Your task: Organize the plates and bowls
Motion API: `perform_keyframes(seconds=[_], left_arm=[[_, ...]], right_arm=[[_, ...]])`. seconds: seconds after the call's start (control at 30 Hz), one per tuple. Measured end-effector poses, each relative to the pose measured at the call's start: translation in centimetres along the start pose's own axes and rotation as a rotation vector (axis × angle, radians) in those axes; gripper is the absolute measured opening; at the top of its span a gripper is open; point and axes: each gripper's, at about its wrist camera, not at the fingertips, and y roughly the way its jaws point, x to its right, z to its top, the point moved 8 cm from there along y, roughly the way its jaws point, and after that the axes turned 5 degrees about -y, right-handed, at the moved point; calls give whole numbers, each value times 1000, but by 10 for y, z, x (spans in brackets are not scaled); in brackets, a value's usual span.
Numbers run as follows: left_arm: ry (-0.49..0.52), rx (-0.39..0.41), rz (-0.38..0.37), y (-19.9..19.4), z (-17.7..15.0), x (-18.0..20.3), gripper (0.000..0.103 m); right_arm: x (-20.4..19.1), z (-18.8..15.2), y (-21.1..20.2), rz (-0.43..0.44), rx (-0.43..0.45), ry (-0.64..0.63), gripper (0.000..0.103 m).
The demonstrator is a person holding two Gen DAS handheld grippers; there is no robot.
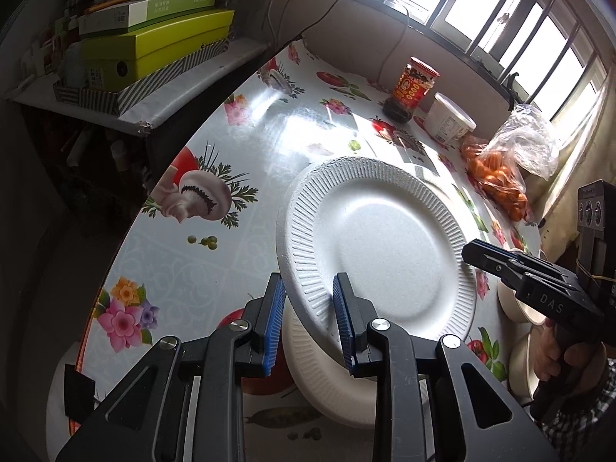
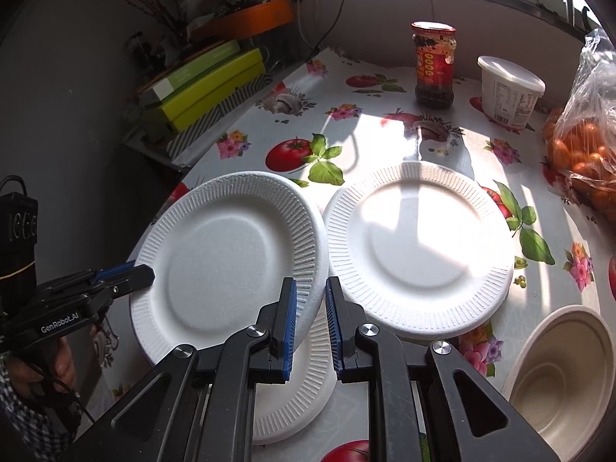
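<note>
Both blue-padded grippers, left gripper (image 1: 308, 319) and right gripper (image 2: 311, 323), pinch one ribbed white foam plate (image 2: 231, 254).

On the table with the fruit-printed oilcloth (image 2: 369, 131), a white ribbed paper plate (image 2: 419, 254) lies flat. Just left of it a second white ribbed plate (image 2: 231, 254) is raised and tilted. The left gripper (image 2: 148, 271) is on this plate's left rim and the right gripper (image 2: 311, 308) on its near-right rim. Under the raised plate, nearer than the flat plate, lies a third ribbed plate (image 2: 292, 396). Near-right of the flat plate stands a cream pulp bowl (image 2: 558, 377). Behind the flat plate stand a red-labelled glass jar (image 2: 433, 65) and, further right, a white plastic tub (image 2: 508, 90). A clear bag of oranges (image 2: 581, 154) lies behind-right. Stacked green cardboard boxes (image 2: 204, 84) sit well behind-left, off the table.
</note>
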Motion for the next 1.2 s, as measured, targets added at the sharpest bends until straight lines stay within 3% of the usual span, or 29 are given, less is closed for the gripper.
perform_keyframes(seconds=[0.77, 1.2], left_arm=[[17, -72, 0, 14, -41, -4, 27], [23, -85, 1, 17, -47, -5, 27]], right_arm=[[2, -43, 3, -12, -52, 19, 16], [3, -53, 9, -21, -70, 25, 16]])
